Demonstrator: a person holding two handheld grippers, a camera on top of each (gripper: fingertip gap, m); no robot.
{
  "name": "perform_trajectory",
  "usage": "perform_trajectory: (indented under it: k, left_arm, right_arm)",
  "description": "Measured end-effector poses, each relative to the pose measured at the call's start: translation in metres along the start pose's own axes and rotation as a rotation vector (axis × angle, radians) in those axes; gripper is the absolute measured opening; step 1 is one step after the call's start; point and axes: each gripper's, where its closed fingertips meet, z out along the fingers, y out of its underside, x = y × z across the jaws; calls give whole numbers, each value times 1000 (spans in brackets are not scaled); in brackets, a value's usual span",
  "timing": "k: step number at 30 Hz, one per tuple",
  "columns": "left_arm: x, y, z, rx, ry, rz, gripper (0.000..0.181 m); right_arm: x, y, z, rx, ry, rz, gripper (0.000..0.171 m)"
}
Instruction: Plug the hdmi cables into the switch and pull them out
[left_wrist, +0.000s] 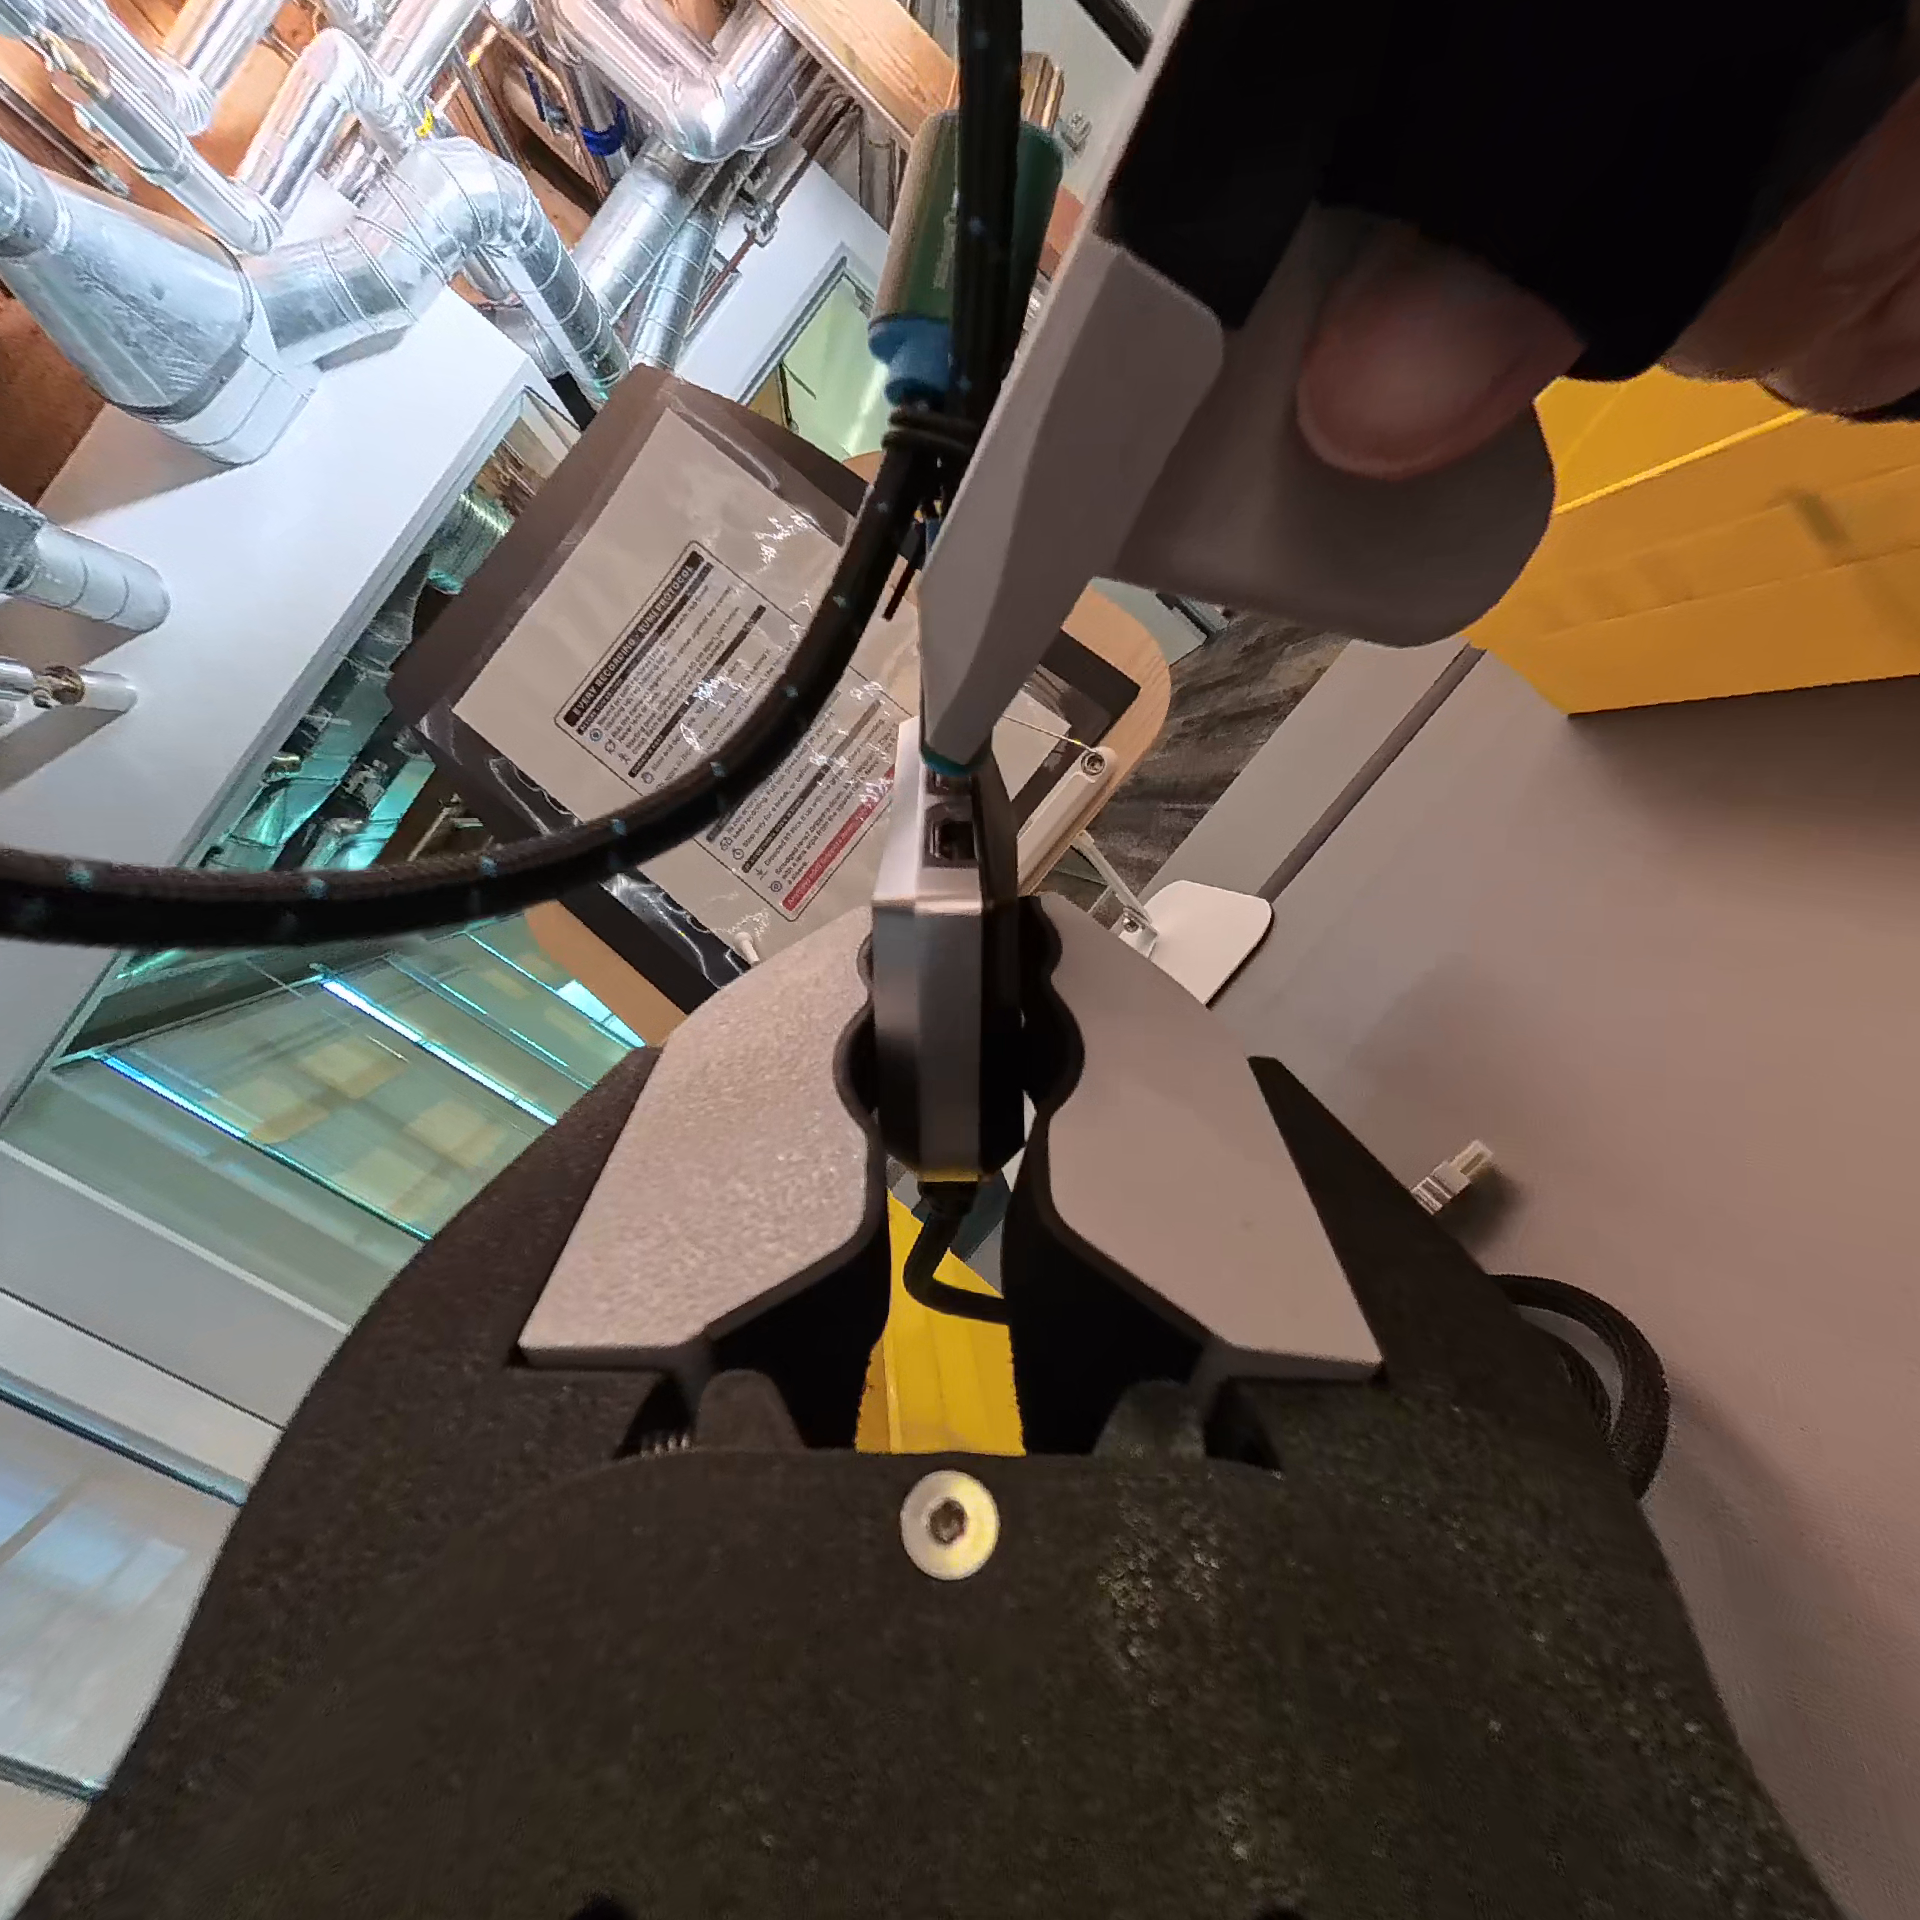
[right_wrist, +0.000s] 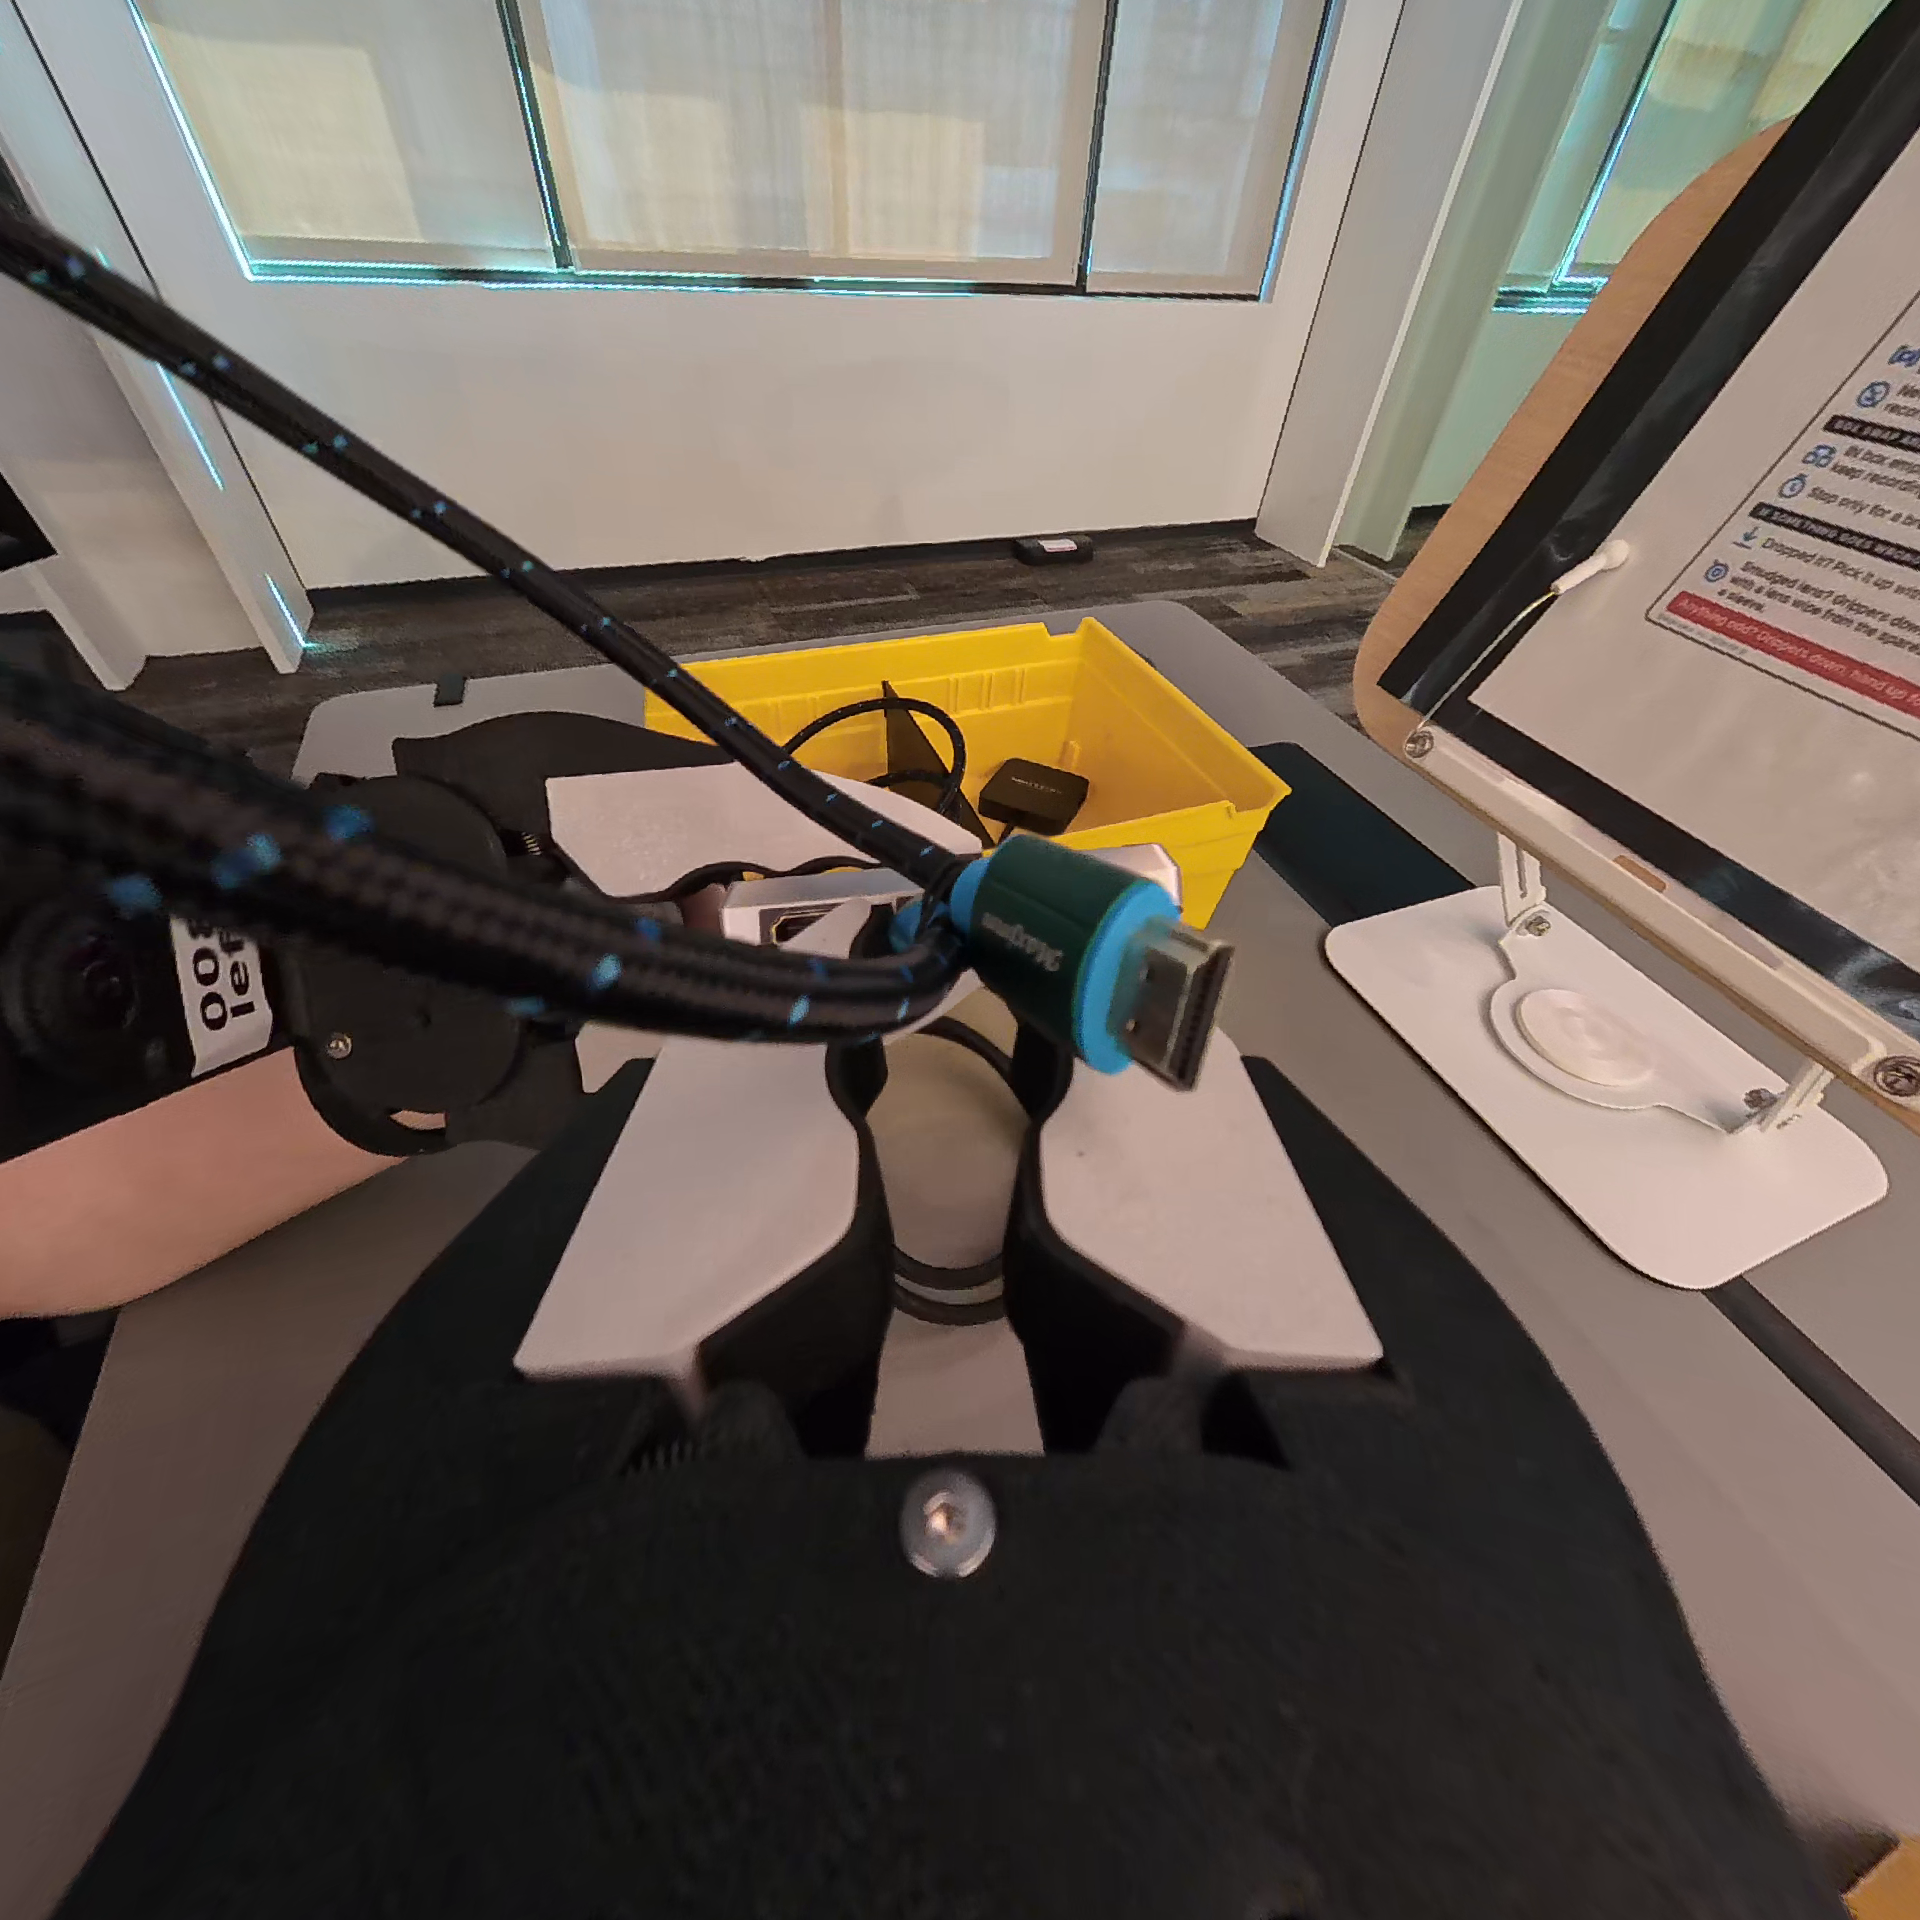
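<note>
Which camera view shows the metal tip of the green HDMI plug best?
The right wrist view: the green HDMI plug is close, its metal tip fully exposed. The left wrist view shows only the plug's body behind the braided cable.

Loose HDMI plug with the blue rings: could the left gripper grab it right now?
Probably not. The left gripper is shut on the switch, so its fingers are taken. The loose plug hangs free close by, but the gripper would have to release the switch first.

Both the left gripper (left_wrist: 951, 1023) and the right gripper (right_wrist: 951, 1081) have rough, textured black bodies with one silver hex screw set at the centre, pale grey flat-faced fingers (left_wrist: 727, 1143) with scalloped black inner edges, and the person wears a black sleeve (left_wrist: 1507, 125).
</note>
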Motion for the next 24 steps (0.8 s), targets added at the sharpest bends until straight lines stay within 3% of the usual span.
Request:
perform_trajectory:
  k: [17,20,24]
  left_arm:
    - [4,2,3,14,82,-69,21]
    - [-2,-2,-1,51,123,-167,21]
    - [-6,-3,-7,94,222,-296,21]
  right_arm:
    - [3,0,2,22,-38,40,22]
    - [3,-2,-5,-15,-54,-58,33]
    - [10,-15,-36,51,-15,-379,35]
